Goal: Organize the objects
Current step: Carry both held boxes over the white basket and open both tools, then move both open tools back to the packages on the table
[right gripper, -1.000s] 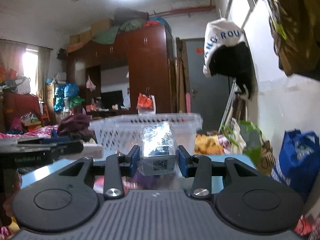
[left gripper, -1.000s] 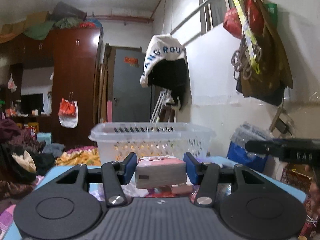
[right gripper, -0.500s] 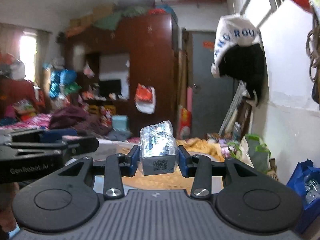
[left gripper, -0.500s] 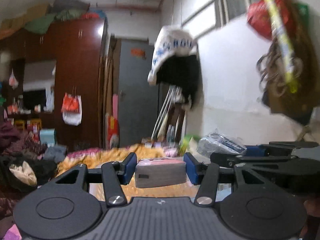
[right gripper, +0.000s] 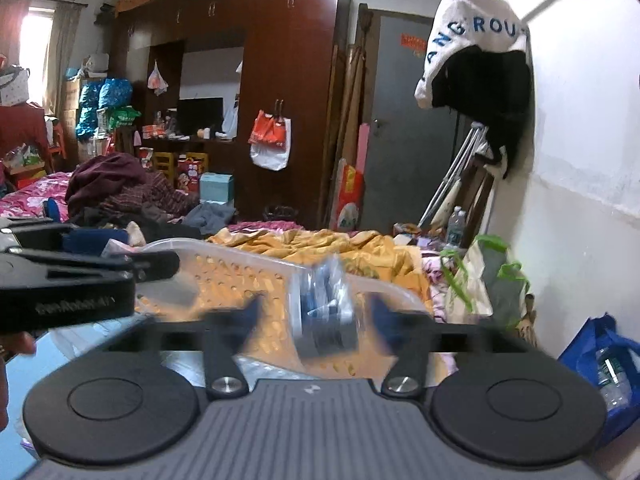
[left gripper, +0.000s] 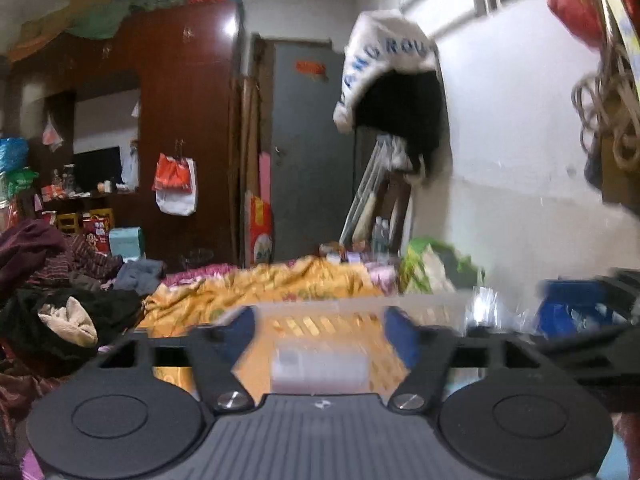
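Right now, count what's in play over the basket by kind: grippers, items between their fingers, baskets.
Grippers: 2, the left gripper and right gripper, both opening.
Released items: 2, a blurred pale box and a clear-wrapped packet.
Baskets: 1, the clear plastic basket.
Total: 5

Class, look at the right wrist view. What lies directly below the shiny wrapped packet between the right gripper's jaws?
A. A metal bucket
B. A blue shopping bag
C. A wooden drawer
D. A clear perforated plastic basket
D. The wrapped packet sits blurred between the right gripper jaws, which are opening and no longer touch it, and the clear perforated basket spreads beneath and behind it.
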Available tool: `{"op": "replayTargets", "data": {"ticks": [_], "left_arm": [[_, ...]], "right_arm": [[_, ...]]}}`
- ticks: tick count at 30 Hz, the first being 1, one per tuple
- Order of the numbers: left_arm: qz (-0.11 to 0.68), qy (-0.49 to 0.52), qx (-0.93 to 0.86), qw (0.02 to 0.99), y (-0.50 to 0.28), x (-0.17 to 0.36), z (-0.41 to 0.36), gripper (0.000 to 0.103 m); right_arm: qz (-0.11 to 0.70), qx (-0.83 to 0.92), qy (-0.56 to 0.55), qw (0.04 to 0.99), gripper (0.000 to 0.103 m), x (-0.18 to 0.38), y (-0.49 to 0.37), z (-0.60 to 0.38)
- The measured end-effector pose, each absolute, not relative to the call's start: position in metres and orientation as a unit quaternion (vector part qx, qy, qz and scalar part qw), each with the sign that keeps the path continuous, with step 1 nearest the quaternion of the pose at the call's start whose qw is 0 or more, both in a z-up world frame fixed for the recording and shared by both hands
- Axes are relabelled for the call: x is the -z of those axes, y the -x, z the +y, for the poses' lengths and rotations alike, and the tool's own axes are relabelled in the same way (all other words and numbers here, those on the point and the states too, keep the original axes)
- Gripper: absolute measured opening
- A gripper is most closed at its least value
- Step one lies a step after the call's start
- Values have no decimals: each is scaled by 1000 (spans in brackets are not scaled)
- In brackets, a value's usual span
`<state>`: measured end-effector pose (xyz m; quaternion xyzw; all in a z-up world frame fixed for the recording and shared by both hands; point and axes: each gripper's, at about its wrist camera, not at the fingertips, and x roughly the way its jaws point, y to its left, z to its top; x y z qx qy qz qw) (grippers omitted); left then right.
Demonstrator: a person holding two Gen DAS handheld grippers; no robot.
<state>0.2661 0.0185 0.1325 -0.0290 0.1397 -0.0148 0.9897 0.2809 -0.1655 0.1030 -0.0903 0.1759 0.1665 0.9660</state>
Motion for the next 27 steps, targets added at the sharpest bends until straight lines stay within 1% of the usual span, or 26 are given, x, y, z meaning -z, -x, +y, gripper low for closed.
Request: {"op": "replayTargets", "data": {"ticks": [1,2,6,10,12,13,14,17,22,25,27], "left_arm": [[138,46,18,989,-264,-134,23,100],[140,66,26,988,-259,-135,30,103],[130,72,22,989,-233,-134,42,103],[142,48,49,987,-200,-119,48,103],[146,31,49,987,-177,-107,51,103],[144,24,48,988,-166,-102,54,101],[136,10,39,990,-152,-97,56,99],[99,-21,-3,995,-120,-86,69,99],[73,-12,-18,997,-82,-59,83,98],[69,11,-1,998,-60,-41,78,97],[82,14,19,996,-49,-27,71,97]], "right_arm": [[162,-153,90,971,103,-107,-279,-166],[148,-148,86,974,103,-110,-277,-170],[163,-180,52,969,103,-116,-256,-189],[110,-189,38,975,103,-110,-209,-213],[96,-185,46,977,103,-100,-184,-223],[85,-180,51,979,103,-93,-170,-228],[74,-173,61,980,103,-85,-156,-232],[47,-150,66,985,103,-65,-132,-243],[74,-154,18,985,103,-31,-123,-258],[67,-154,30,985,102,-13,-114,-251],[55,-151,37,986,101,-4,-103,-245]]}}
